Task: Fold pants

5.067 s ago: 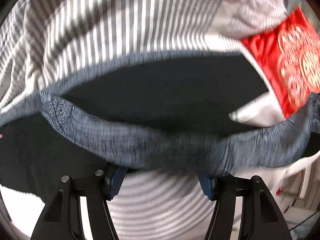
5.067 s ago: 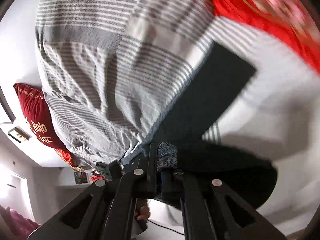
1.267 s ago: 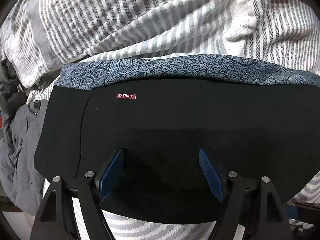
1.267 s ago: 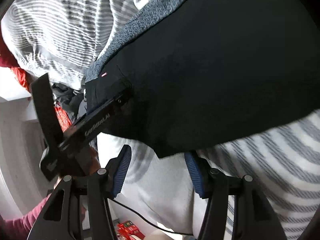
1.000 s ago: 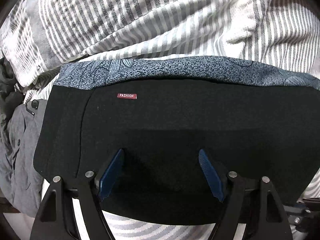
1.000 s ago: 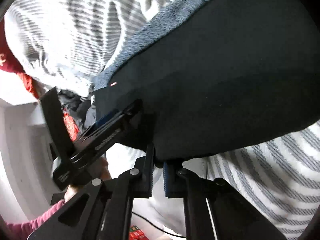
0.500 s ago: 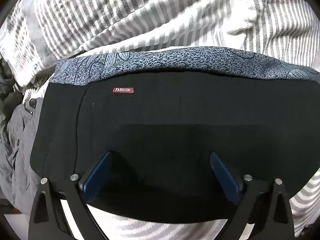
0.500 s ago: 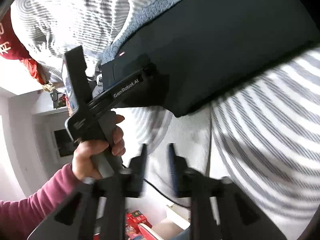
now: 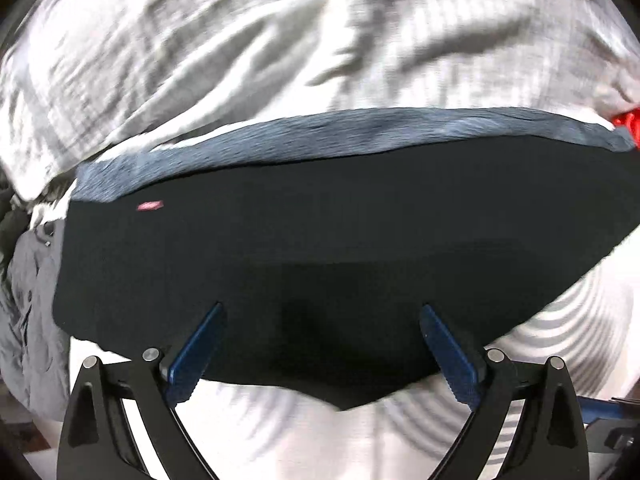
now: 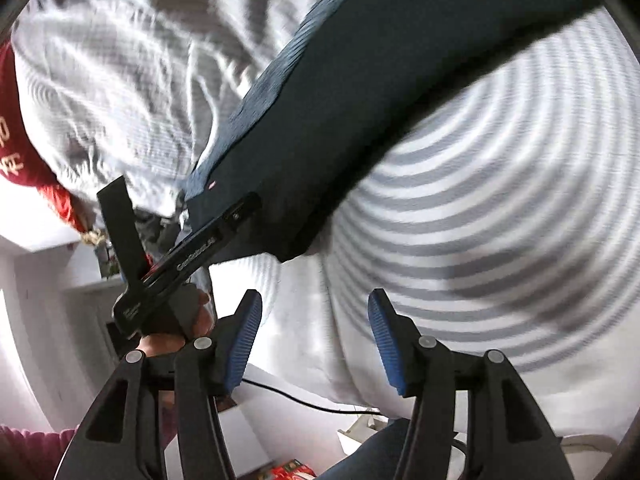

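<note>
Both grippers are hanging apart-jawed and empty: the left gripper (image 9: 320, 344) pointing steeply down over the folded pants (image 9: 320, 240), the right gripper (image 10: 314, 334), jaws just widening, angling short of them.

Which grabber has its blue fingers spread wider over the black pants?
The left gripper: its fingers straddle the black pants. The right gripper is narrower, over the striped sheet.

The pants (image 9: 340, 240) are black with a speckled blue-grey waistband (image 9: 360, 128). Beneath them, the bedsheet (image 10: 500, 208) is grey-and-white striped. Fingers (image 9: 200, 344) carry blue pads.
</note>
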`<state>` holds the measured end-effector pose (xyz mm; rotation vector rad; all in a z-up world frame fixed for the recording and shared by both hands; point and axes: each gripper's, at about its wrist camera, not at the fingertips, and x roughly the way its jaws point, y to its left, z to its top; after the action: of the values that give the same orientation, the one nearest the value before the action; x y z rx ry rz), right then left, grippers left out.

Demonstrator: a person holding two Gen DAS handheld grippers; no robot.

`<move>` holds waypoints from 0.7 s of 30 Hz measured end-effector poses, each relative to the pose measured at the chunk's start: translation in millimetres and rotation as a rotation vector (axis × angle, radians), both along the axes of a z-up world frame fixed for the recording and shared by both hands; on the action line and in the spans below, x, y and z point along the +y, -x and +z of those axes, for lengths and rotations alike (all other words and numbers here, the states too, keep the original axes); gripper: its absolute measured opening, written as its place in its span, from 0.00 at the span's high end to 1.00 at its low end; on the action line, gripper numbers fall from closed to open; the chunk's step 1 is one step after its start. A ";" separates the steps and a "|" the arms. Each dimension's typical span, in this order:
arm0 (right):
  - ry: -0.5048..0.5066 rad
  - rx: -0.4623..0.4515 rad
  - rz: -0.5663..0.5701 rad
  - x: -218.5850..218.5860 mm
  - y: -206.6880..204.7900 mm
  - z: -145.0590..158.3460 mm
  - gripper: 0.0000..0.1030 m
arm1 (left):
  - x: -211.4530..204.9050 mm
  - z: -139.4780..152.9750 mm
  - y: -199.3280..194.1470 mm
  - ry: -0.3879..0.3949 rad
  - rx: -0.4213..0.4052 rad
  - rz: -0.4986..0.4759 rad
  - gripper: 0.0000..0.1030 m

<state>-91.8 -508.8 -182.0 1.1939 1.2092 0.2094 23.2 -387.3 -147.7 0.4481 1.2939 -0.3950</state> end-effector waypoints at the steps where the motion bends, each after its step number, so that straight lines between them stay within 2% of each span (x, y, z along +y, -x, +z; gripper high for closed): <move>1: 0.000 0.003 -0.010 -5.9 0.9 -0.5 0.42 | -7.8 0.3 2.6 0.004 0.001 -0.010 0.05; 9: 0.009 0.004 -0.085 -63.3 14.5 -3.1 0.42 | -74.9 11.8 19.7 0.024 0.004 -0.086 0.05; 21: 0.069 0.002 -0.216 -152.3 46.5 -3.3 0.42 | -161.8 18.9 47.6 0.061 0.025 -0.140 0.05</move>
<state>-138.3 -661.1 -185.3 1.2541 1.0717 0.0053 -24.4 -549.1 -128.8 0.4852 1.2746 -0.5573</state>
